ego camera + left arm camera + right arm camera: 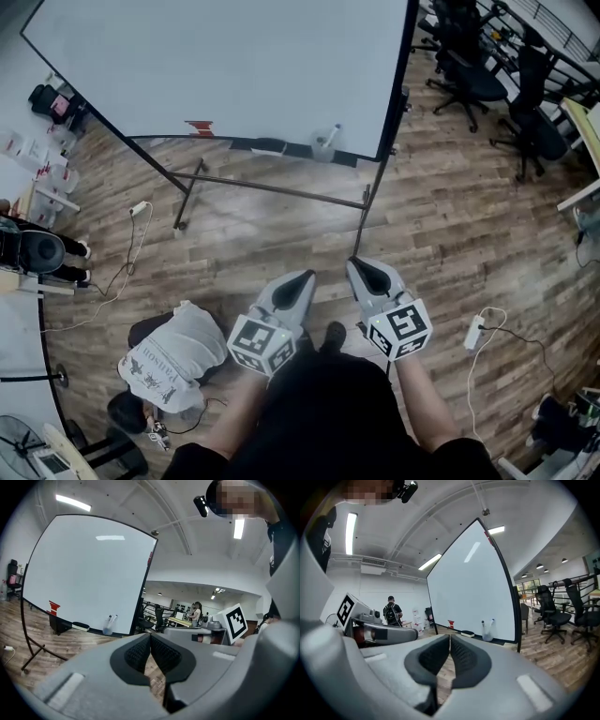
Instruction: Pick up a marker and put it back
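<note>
A large whiteboard [216,66] on a wheeled metal stand fills the far side of the room, its writing surface blank and its frame black. It stands on a wooden plank floor [281,225]. Black office chairs [473,75] are grouped off to the right, well apart from the board. To the lower left, a person in a grey shirt [173,361] crouches on the floor. Nearer, the person doing the task holds two grey tools out side by side, both aimed towards the board and well short of it. The left tool [305,277] has its jaws closed together, dark pads meeting at the tip with nothing between them. The right tool [356,265] is the same, jaws pressed together and empty. Along the board's bottom ledge lies a dark eraser [269,146], with a small red shape [200,127] further left. Just right of the eraser, a clear cup [323,148] sits on the ledge. Two markers [332,134] stand upright in that cup, tilted slightly, near the board's lower right corner.
</note>
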{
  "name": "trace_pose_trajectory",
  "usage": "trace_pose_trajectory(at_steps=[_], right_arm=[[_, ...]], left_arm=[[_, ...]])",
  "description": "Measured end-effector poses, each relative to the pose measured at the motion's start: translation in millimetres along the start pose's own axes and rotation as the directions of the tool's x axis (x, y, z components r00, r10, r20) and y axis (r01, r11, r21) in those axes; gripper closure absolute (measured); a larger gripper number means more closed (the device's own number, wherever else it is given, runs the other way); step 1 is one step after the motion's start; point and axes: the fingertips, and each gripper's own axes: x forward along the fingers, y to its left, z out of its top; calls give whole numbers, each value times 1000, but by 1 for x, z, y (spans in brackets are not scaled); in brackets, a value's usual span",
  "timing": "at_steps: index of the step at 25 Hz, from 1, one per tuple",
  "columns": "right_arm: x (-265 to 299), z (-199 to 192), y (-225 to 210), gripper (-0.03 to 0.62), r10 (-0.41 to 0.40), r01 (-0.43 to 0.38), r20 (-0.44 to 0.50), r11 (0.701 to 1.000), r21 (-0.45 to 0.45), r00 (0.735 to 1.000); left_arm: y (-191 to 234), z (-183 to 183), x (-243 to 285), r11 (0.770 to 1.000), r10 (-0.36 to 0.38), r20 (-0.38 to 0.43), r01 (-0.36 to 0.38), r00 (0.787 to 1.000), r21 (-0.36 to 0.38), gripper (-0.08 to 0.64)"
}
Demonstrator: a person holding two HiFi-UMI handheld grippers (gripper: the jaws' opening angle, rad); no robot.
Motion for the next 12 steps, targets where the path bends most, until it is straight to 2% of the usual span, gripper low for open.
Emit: trace_pose_trajectory(at_steps=[6, 12], right_arm=[[-4, 8, 18, 588, 25, -25, 24, 1000, -5, 999], [-8, 19, 26, 589, 17, -16, 45, 999, -28, 999]], left_arm=[[8, 6, -7, 1000, 25, 21, -25, 999, -3, 549], [7, 9, -10, 1000, -2, 19, 2, 1000, 5, 549]])
